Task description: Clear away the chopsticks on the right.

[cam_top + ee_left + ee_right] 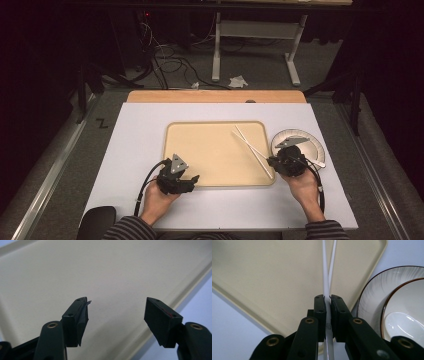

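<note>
Clamping the white chopsticks [326, 277] between its closed jaws, the right gripper [327, 315] holds them slanted across the tray's [200, 150] right side beside the plate [372, 292]. The left gripper [116, 317] hovers wide open and empty over the tray's near edge.

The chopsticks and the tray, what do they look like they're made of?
Chopsticks: probably plastic or melamine, since they are smooth, uniformly white and show no wood grain. Tray: likely moulded plastic with a matte finish, being an even beige with a faint speckle, a rounded raised rim and no glare.
</note>
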The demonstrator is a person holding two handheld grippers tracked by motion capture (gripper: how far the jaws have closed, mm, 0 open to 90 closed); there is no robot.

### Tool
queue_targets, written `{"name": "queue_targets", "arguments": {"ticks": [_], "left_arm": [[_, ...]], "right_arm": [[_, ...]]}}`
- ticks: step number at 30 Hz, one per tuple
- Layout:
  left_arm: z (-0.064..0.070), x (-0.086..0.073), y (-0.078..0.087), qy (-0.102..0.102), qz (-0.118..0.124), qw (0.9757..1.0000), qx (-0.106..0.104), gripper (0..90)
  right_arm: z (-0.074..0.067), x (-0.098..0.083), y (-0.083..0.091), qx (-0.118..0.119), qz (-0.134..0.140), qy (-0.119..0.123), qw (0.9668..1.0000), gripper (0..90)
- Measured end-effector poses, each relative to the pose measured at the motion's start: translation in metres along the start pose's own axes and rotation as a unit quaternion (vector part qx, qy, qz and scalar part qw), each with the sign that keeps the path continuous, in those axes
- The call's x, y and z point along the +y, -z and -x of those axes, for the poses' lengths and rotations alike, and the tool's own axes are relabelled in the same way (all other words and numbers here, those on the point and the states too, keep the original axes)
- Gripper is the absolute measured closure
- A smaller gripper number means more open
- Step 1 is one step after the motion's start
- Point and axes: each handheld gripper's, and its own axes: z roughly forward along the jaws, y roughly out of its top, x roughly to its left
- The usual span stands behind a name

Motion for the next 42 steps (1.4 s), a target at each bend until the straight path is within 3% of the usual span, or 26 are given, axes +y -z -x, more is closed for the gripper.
{"name": "queue_targets", "arguments": {"ticks": [9, 19, 31, 42], "left_arm": [[0.004, -0.002, 0.001, -0.013, 0.000, 0.9999, -0.006, 35.9], [0.010, -0.009, -0.003, -0.031, -0.026, 0.9990, -0.020, 35.8], [0.010, -0.011, -0.005, -0.032, -0.029, 0.9989, -0.017, 35.8], [0.010, -0.011, -0.005, -0.032, -0.027, 0.9990, -0.014, 35.8]], "right_arm": [[-0.010, -0.001, -0.009, -0.006, -0.023, 0.008, 0.9997, 85.4], [-0.020, 0.002, -0.021, -0.014, -0.040, 0.015, 0.9990, 85.4], [-0.037, 0.005, -0.037, -0.016, -0.068, 0.029, 0.9971, 85.2], [-0.043, 0.003, -0.054, -0.018, -0.095, 0.036, 0.9947, 85.0]]}}
